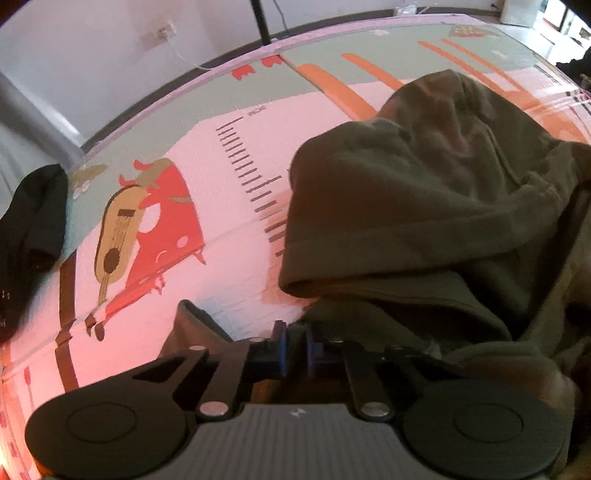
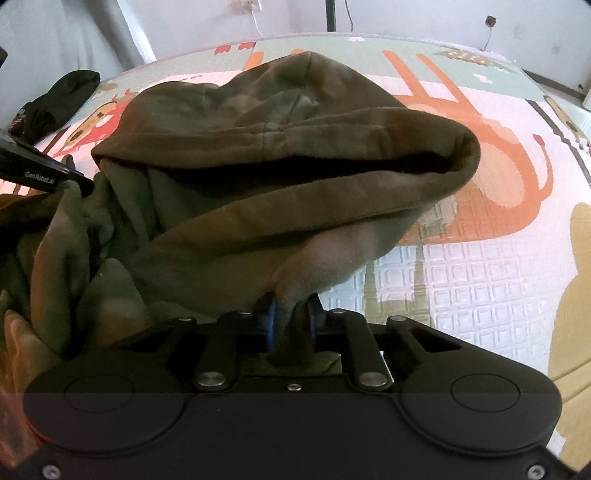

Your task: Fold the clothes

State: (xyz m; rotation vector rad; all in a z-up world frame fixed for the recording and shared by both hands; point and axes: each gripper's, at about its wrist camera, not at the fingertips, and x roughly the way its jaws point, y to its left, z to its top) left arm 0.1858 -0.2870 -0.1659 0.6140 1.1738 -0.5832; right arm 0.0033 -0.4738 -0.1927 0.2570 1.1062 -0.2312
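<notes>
Between the blue pads of the right gripper [image 2: 290,325], a pinch of the olive hoodie [image 2: 258,177] is clamped. The left gripper [image 1: 294,349] is likewise closed narrowly on an edge of the cloth. The garment lies bunched on the patterned mat [image 2: 480,258], hood gaping; folding appears barely begun.

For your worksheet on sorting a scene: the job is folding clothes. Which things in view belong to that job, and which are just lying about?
Belongs to the job:
- olive hoodie
- right hand-held gripper, shut on the hoodie's cloth
- left hand-held gripper, shut at the hoodie's edge

Just lying about:
- black garment at the mat's far edge
- patterned play mat underneath
- wall socket and cable
</notes>
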